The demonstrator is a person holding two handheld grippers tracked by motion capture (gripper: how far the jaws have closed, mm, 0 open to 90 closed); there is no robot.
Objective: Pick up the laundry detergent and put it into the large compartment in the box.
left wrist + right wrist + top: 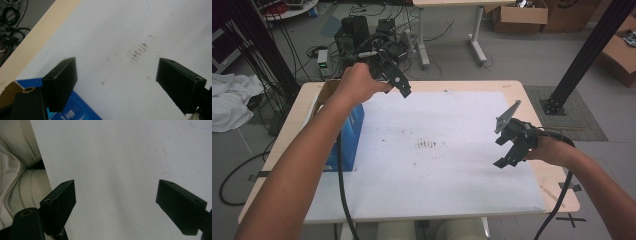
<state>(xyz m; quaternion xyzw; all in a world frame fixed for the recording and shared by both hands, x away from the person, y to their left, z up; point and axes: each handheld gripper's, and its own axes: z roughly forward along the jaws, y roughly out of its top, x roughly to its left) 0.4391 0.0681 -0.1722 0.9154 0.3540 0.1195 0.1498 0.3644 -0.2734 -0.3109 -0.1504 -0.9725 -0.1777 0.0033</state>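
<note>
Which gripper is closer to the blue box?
The left gripper, raised beside the blue box at the table's left; the right gripper is near the opposite edge.

Left gripper (399,82) held raised at far left on an outstretched forearm, jaws spread wide, empty. Right gripper (508,150) held low at right, jaws likewise wide apart, empty.

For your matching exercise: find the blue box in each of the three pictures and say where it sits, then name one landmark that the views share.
High view: the blue box lies at the table's left side, partly under the person's left forearm.
Left gripper view: its corner sits at bottom left, behind the left finger.
Right gripper view: not in this picture.
Shared landmark: the white mat, with brown marks that also appear in the left gripper view.
</note>
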